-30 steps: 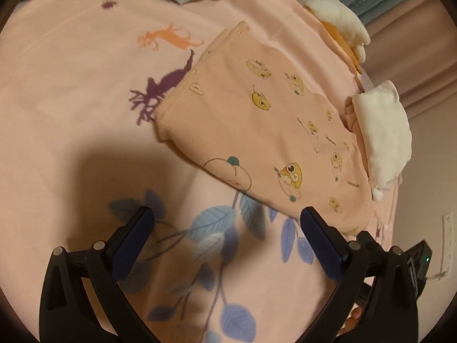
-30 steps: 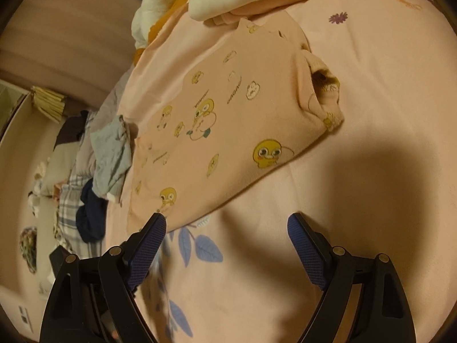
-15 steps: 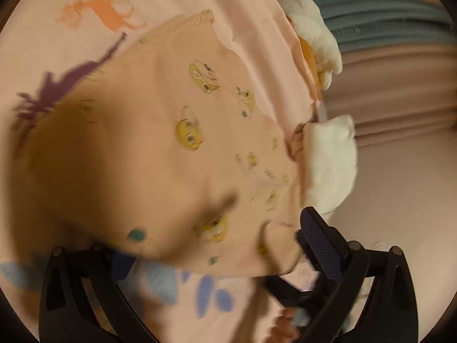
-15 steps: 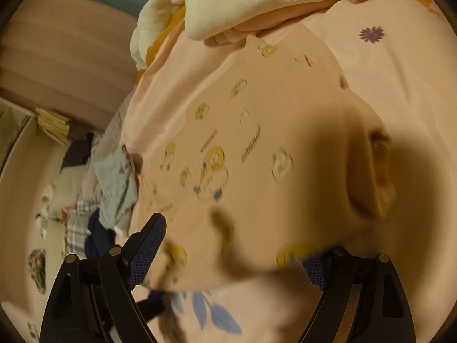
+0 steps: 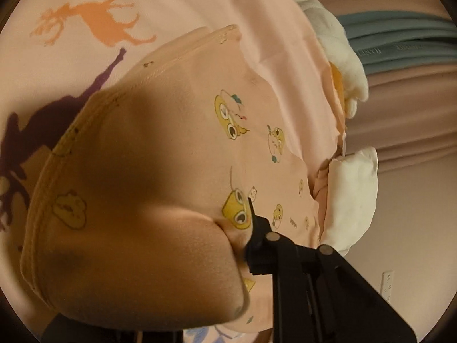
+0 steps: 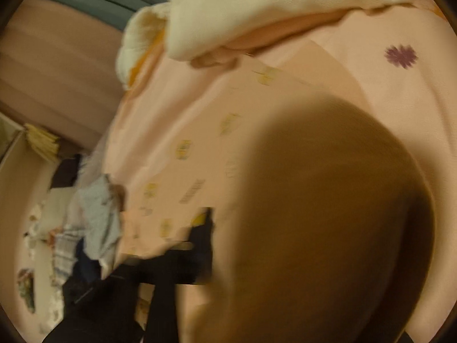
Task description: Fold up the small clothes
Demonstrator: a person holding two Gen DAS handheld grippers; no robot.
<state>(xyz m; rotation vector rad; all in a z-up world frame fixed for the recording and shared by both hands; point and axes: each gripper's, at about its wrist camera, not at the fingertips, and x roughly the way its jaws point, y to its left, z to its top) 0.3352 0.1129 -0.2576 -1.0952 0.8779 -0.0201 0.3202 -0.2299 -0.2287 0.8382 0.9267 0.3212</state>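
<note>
Pink bedsheet with printed deer and a purple flower is serving as my work surface; curtains are hanging behind it.

Item one: peach garment with yellow cartoon prints, lying across the sheet and bulging up close to both lenses. I am judging it to be the piece in hand, still unfolded, with its near hem being gathered.

Item two: left gripper. Its jaws have just been closing, and they are now pinching the near edge of the peach garment, cloth bunching up around the one black finger that is showing.

Item three: right gripper. Blurred, but its jaws have just been closing too, and they are reading as clamped on the same garment's hem, fabric ballooning over them.

Item four: cream-white cloth, lying along the far edge, touching the garment's far side. Whether it is folded already I cannot tell.

Item five: loose heap of clothes beyond the sheet's edge, apparently waiting.

Progress: both grips are set; the fold itself is not yet made, and more pieces are remaining.
</note>
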